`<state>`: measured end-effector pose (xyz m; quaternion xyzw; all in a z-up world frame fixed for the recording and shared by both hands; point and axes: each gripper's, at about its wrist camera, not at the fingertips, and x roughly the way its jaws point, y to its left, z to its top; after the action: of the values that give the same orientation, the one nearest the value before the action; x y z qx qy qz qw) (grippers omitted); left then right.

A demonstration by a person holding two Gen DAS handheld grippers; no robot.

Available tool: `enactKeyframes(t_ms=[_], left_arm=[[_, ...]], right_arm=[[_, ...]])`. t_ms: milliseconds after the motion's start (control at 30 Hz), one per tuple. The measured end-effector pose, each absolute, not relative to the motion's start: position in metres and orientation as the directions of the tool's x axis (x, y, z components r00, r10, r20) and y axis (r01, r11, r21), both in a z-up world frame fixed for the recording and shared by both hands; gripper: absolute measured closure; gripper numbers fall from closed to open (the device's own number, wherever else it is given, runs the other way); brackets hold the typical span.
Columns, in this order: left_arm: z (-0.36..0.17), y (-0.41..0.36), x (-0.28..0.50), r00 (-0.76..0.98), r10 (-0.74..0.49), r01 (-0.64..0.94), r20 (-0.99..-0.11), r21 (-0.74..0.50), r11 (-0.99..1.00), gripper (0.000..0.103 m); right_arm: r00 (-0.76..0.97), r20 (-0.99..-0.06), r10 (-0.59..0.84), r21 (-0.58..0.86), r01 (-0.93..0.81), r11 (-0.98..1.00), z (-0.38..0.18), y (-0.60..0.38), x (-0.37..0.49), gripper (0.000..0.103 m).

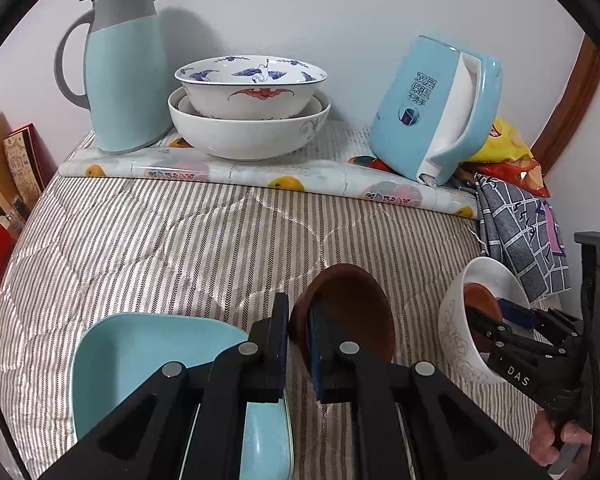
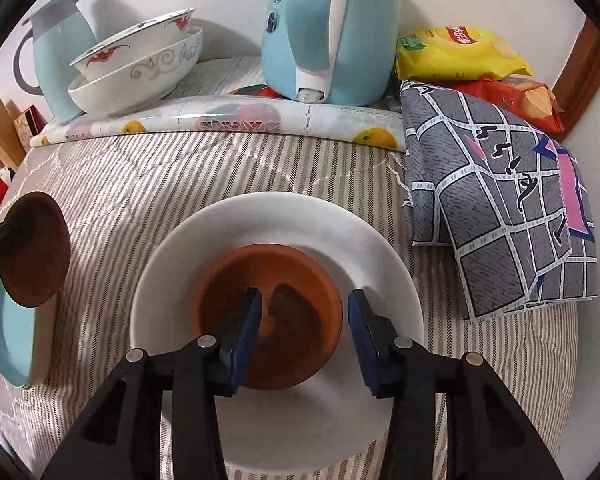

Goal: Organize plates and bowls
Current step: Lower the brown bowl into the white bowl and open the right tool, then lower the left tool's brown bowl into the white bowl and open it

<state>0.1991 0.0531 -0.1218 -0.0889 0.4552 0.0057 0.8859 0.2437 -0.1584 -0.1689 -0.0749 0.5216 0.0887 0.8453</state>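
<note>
Bowls: a small brown bowl [image 1: 348, 312], stiff, light, likely breakable, hangs centre-low, rim pinched by the left tongs [image 1: 298, 344]. Its twin [image 2: 268, 316] sits inside the white bowl [image 2: 276, 248], lower centre, right tongs [image 2: 304, 320] spread, touching nothing.

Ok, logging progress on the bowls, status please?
Left hand-held gripper shut on small brown bowl. Right hand-held gripper open over terracotta bowl, nested in white bowl. Nothing in the way.
</note>
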Motion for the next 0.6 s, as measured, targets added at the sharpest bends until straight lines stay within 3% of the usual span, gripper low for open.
enactKeyframes(t_ms=[333, 600], left_arm=[[-0.102, 0.035, 0.183, 0.605, -0.090, -0.051, -0.791, -0.151, 0.987, 0.093], [-0.087, 0.004, 0.177, 0.612, -0.132, -0.009, -0.780, -0.174, 0.985, 0.093]], right_arm=[[0.550, -0.816, 0.180, 0.091, -0.185, 0.978, -0.127, -0.195, 0.215, 0.058], [0.605, -0.776, 0.176, 0.132, -0.116, 0.984, -0.102, -0.239, 0.201, 0.058]])
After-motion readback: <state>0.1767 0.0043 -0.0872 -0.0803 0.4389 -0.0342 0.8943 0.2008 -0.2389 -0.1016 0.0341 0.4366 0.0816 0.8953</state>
